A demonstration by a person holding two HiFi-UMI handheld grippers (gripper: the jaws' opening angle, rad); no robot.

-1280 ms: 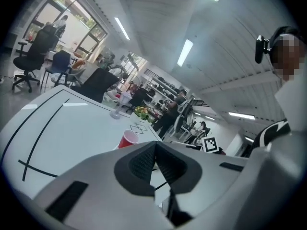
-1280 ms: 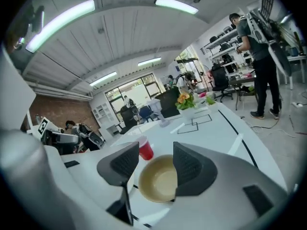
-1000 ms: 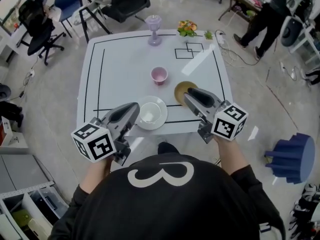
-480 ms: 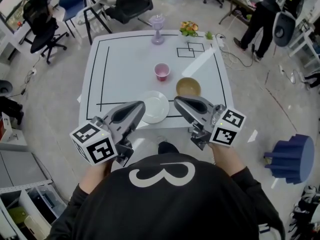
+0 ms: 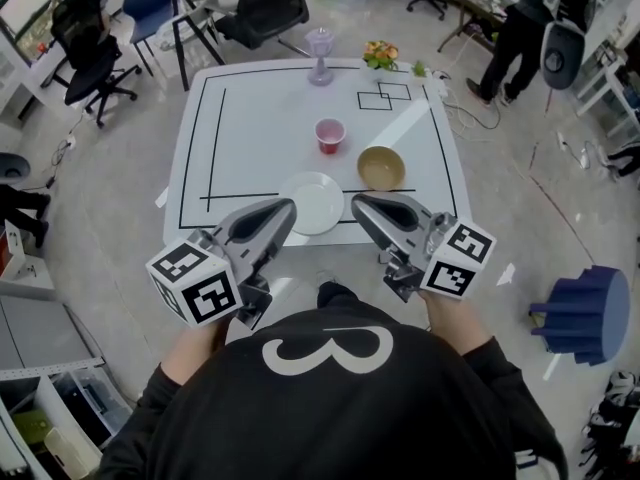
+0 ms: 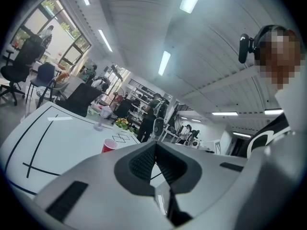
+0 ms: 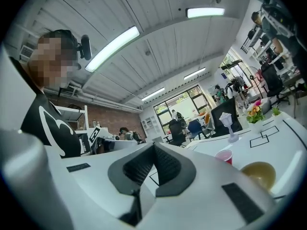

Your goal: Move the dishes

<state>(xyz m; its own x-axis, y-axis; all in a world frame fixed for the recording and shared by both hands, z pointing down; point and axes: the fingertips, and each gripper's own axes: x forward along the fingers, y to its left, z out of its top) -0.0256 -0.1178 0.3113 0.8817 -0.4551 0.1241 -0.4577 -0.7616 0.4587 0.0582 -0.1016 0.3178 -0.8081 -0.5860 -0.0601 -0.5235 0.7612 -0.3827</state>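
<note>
A white plate (image 5: 312,203) lies at the near edge of the white table (image 5: 250,128). To its right stands a tan bowl (image 5: 381,168), which the right gripper view shows too as the bowl (image 7: 259,174). Behind them is a red cup (image 5: 329,135), seen from both grippers as the cup (image 6: 109,145) and the cup (image 7: 224,156). My left gripper (image 5: 287,206) hovers at the plate's near left rim, its jaws shut and empty. My right gripper (image 5: 357,201) hovers just short of the bowl, also shut on nothing. In their own views the left gripper (image 6: 154,145) and the right gripper (image 7: 154,146) show their pads pressed together.
A purple goblet (image 5: 320,56) and a small flower pot (image 5: 379,54) stand at the table's far edge. Office chairs (image 5: 250,3) stand beyond the table. A person (image 5: 520,38) stands at the back right. A blue ribbed object (image 5: 588,313) sits on the floor to the right.
Both grippers have drawn back from the dishes toward the near table edge. The right gripper, which covered part of the bowl, now leaves it fully in view.
</note>
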